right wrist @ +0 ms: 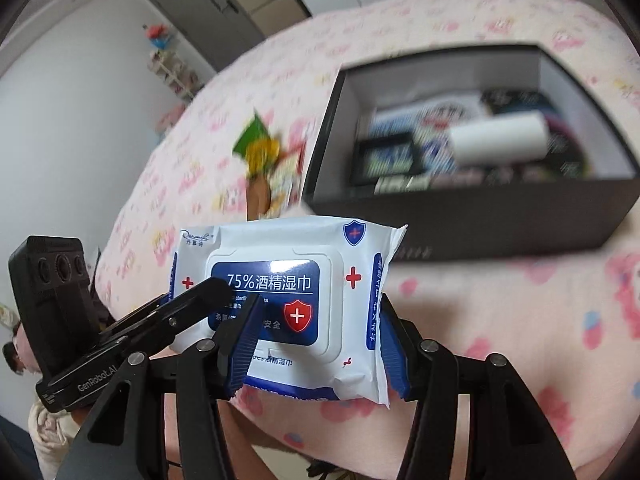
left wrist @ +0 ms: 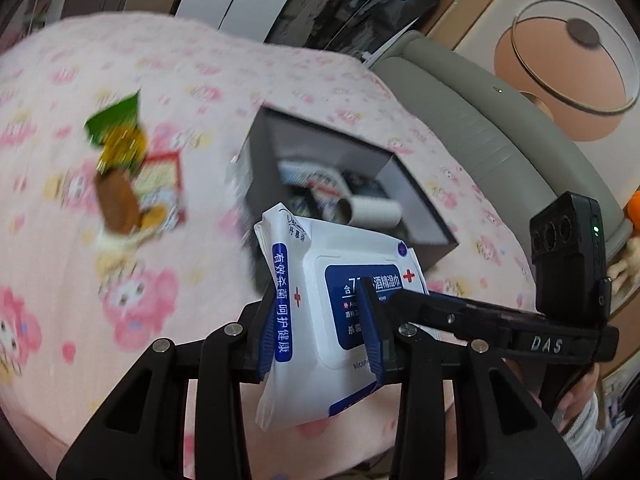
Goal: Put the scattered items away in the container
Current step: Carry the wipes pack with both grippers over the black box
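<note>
A white and blue wet-wipes pack (left wrist: 320, 304) is held in the air above the pink bed by both grippers at once. My left gripper (left wrist: 320, 336) is shut on it. My right gripper (right wrist: 316, 344) is shut on the same pack (right wrist: 288, 280), and its finger reaches in from the right in the left wrist view. The dark open box (left wrist: 416, 208) lies just beyond the pack, with a white roll (left wrist: 372, 210) and several packets inside. It also shows in the right wrist view (right wrist: 480, 216). A heap of snack packets (left wrist: 132, 176) lies on the bed left of the box.
The pink patterned bedspread (left wrist: 120, 80) covers the whole bed. A grey padded headboard (left wrist: 480, 120) runs along the right side. In the right wrist view a white wall, a grey door (right wrist: 208, 4) and a small shelf (right wrist: 168, 60) stand beyond the bed.
</note>
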### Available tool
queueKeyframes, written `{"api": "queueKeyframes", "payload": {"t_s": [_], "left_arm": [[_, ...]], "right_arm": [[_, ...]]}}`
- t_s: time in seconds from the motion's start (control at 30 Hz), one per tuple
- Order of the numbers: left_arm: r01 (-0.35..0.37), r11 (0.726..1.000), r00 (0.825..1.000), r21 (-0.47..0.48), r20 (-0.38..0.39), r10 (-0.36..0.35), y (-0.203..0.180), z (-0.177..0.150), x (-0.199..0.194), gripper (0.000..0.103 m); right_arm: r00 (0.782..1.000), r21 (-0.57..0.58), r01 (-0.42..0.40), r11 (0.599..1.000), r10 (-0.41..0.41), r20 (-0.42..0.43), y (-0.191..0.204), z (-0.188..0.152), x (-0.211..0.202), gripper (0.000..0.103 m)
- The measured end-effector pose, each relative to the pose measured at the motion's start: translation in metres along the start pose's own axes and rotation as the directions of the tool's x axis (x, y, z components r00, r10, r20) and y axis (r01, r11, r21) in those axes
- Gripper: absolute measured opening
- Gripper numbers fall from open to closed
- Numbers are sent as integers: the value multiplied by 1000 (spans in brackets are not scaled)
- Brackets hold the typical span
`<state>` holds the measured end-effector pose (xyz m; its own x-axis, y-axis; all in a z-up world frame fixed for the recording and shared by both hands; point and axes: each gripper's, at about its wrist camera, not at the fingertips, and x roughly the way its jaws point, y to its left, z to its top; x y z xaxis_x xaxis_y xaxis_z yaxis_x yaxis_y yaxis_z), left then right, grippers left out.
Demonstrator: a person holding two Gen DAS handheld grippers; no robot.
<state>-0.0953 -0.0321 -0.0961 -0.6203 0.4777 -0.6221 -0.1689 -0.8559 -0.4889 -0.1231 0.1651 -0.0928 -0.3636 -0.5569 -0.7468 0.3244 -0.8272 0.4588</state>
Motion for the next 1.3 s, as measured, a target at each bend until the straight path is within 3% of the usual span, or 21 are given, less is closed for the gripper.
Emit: {"api": "queueKeyframes", "payload": {"t_s": [0.1,0.23,0.47,0.87,1.2,1.3], "left_arm": [[-12,999,1000,39,7,12,-24,13,13,36],[24,999,1000,41,-2,-24,-38,32,31,36],[10,997,1000,72,-29,-8,-59,75,72,37],[-21,998,995,55,-101,26,-47,131,151,38],[-65,997,981,41,-181,72,-33,139,199,39],[-92,996,974,10,-207,92,-26,143,210,45]], "right_arm": [[998,-1,47,999,-47,41,-9,10,-14,51],[996,18,55,998,-56,70,-30,24,-28,51],[991,19,76,997,-78,112,-57,65,-34,51],[990,43,104,994,-108,93,-104,134,7,51],[987,47,149,988,-151,48,-129,156,47,51],[986,50,158,986,-160,43,-135,163,56,51]]}}
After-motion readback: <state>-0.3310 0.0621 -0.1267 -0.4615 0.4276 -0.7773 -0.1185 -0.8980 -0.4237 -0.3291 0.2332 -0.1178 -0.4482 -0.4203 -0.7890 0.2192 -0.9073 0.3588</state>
